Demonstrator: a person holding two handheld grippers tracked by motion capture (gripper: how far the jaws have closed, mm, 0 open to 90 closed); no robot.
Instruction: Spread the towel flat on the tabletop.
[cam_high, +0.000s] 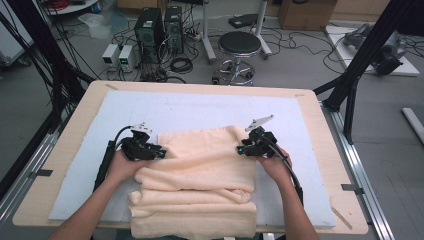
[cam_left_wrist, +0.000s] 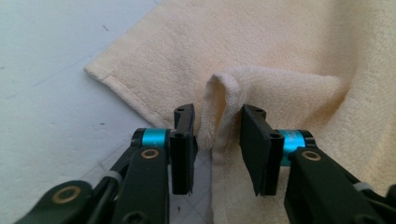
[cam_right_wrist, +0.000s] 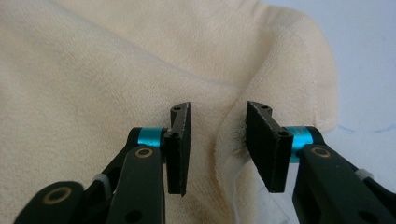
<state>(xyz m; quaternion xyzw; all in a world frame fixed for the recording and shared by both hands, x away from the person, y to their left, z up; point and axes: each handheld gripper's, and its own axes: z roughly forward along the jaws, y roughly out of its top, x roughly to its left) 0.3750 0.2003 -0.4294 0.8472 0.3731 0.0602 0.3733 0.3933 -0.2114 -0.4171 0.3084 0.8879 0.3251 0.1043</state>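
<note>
A cream towel lies bunched in folds on the pale mat, and its near end hangs over the table's front edge. My left gripper is at the towel's left edge. In the left gripper view its jaws stand apart around a raised fold of towel, which sits loosely between them. My right gripper is at the towel's right edge. In the right gripper view its jaws are also apart, with a ridge of towel beside the right pad and a gap at the left pad.
The mat covers a wooden table with bare mat behind the towel. Beyond the far edge stand a round stool, computer towers and cables. Black frame struts rise at the right and left.
</note>
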